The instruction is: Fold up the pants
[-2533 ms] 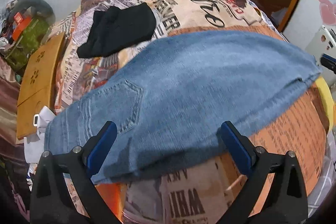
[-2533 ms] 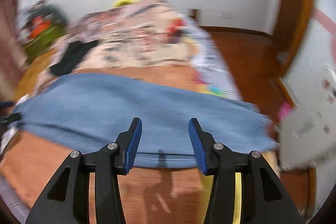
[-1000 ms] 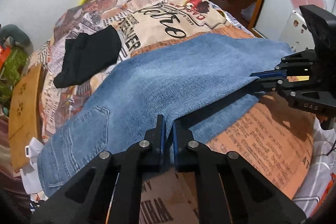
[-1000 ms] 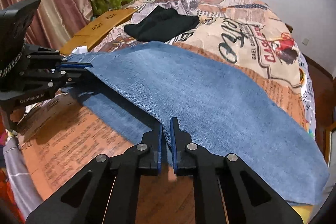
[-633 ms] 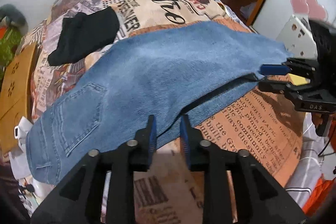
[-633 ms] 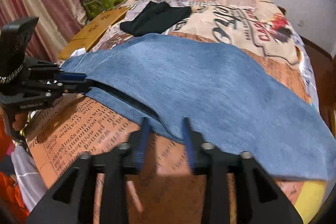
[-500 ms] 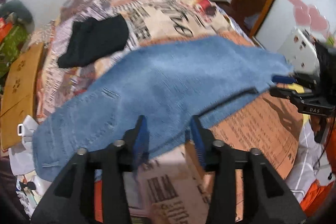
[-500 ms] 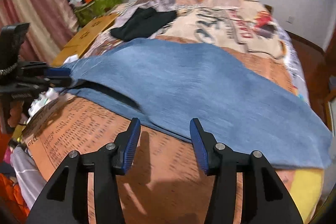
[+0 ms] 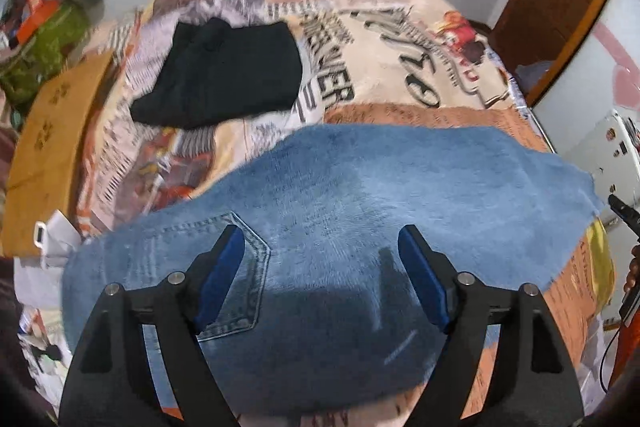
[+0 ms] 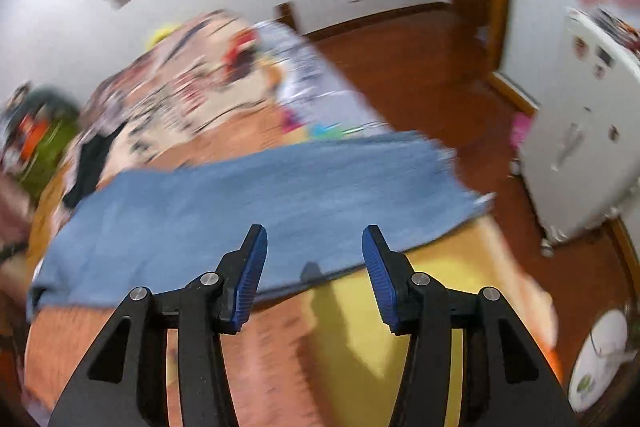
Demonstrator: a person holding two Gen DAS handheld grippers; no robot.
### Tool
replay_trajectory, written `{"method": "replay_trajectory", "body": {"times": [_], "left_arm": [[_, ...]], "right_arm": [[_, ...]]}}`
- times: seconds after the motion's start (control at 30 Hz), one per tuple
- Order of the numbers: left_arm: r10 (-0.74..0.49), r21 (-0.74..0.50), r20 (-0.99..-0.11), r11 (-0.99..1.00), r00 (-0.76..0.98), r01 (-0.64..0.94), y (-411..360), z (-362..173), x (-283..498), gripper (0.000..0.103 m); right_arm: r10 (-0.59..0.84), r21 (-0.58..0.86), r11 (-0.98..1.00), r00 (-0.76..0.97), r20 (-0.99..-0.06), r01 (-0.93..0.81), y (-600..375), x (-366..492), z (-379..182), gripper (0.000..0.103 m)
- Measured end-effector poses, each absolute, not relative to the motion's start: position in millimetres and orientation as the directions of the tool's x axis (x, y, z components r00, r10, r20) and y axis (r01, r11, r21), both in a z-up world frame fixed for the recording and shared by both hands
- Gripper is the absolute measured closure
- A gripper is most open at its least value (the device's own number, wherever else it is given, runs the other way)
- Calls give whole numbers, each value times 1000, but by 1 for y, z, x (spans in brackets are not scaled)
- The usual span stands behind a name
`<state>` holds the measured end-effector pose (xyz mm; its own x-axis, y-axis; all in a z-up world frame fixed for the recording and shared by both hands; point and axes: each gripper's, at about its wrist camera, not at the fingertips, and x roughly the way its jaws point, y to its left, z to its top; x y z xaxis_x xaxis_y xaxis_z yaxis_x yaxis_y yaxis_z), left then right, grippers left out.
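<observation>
- blue denim pants (image 9: 360,211) lie flat across the bed (image 9: 400,39), folded lengthwise, back pocket up; black garment (image 9: 218,75) sits beyond them.
- step looks like between folds: next likely a grab at the leg end or waist to fold crosswise.
- left tool (image 9: 320,267) spread wide over the pants near the pocket, holding nothing.
- right tool (image 10: 314,267) also apart, empty, near the pants' edge; view blurred.

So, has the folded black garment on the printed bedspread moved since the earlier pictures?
No. The folded black garment lies at the same spot on the printed bedspread, just left of the large dark lettering, as before; only the camera shifted.
</observation>
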<state>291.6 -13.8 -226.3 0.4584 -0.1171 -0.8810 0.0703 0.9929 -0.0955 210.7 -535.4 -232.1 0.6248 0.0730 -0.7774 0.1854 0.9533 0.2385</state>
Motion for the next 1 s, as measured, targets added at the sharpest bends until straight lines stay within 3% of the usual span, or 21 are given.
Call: {"method": "replay_trajectory", "body": {"times": [0.2,0.27,0.5,0.57,0.63,0.7,1.0], "left_arm": [[-108,-111,-928,994,356,14,-12,-266,304,22],[-98,-113,-924,993,369,-18,-9,-272,301,11],[-92,-116,-926,992,367,-45,-5,-275,301,6],[-73,-95,-925,995,372,-40,-7,-274,301,5],[-56,-75,-925,997,376,-36,-9,-273,301,5],[-44,-61,-924,998,380,-33,-11,-273,300,5],[-48,-67,-924,997,379,-38,-10,-273,300,4]], "right_arm": [[35,231,939,600,-799,254,-573,248,-246,57],[39,227,940,581,-813,255,-581,264,-257,57],[158,337,909,545,-824,246,-590,279,-287,58],[149,338,907,560,-815,251,-589,275,-289,68],[129,320,912,562,-817,255,-587,270,-289,89],[102,292,922,572,-814,252,-588,270,-287,96],[-148,103,941,663,-734,323,-596,271,-250,102]]}}
